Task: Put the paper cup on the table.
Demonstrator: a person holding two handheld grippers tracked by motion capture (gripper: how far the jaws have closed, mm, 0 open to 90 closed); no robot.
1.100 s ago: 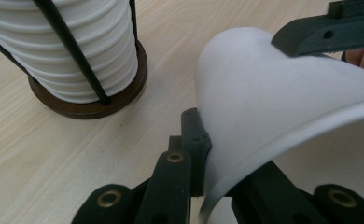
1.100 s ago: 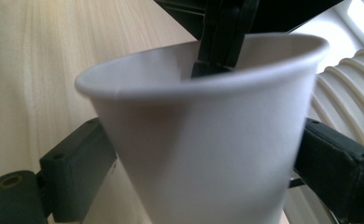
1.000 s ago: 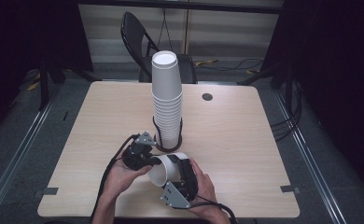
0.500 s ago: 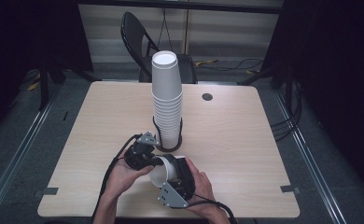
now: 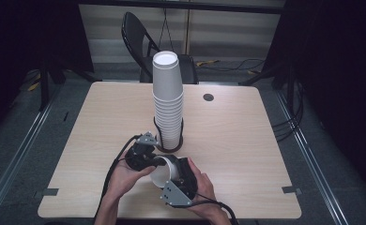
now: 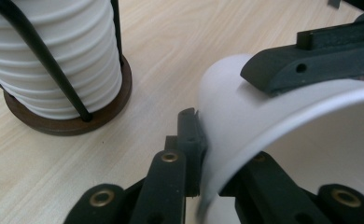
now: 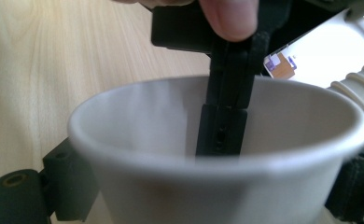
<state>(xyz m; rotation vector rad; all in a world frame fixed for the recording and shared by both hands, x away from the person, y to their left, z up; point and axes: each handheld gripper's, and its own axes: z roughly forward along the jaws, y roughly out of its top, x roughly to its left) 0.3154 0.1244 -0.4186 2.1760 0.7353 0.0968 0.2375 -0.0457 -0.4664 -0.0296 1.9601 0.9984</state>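
We see a white paper cup (image 5: 164,169) at the table's (image 5: 247,140) six o'clock edge. The left gripper (image 6: 203,154) pinches its rim wall; the right gripper (image 7: 213,186) clasps its body. The cup stack (image 5: 168,101) stands at its twelve o'clock.

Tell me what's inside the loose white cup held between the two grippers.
Inside the loose cup, one black jaw of the left gripper reaches in over the rim, pinching the wall. No liquid or object shows in the visible part; the cup's bottom is hidden below its near rim.
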